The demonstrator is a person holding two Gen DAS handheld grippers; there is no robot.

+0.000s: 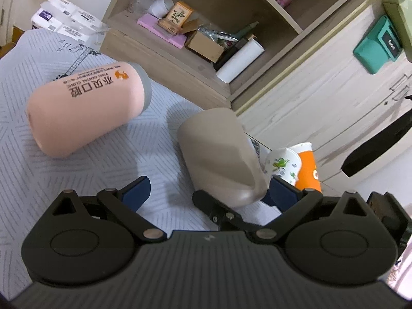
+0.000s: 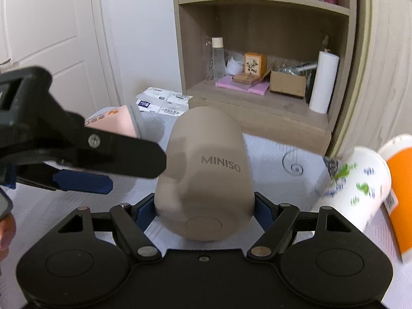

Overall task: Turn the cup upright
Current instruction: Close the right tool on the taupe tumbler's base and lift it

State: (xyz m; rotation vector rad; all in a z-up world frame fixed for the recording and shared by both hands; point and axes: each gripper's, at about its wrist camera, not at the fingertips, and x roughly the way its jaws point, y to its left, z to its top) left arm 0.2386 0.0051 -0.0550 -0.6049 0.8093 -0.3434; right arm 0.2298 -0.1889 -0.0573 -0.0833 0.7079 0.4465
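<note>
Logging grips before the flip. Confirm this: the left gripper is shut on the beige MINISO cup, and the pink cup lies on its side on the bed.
Wrong gripper. The right gripper is shut on the beige MINISO cup, as the right wrist view shows; the left gripper is open. The pink cup does lie on its side on the bed.

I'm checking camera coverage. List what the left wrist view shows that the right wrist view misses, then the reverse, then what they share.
Only the left wrist view: the teal box on the cupboard door, and the left tool open from behind.

Only the right wrist view: the white door, the MINISO lettering, and both pads of the right tool pressed on the beige cup.

Both: beige cup, pink cup, paper cups, shelf.
</note>
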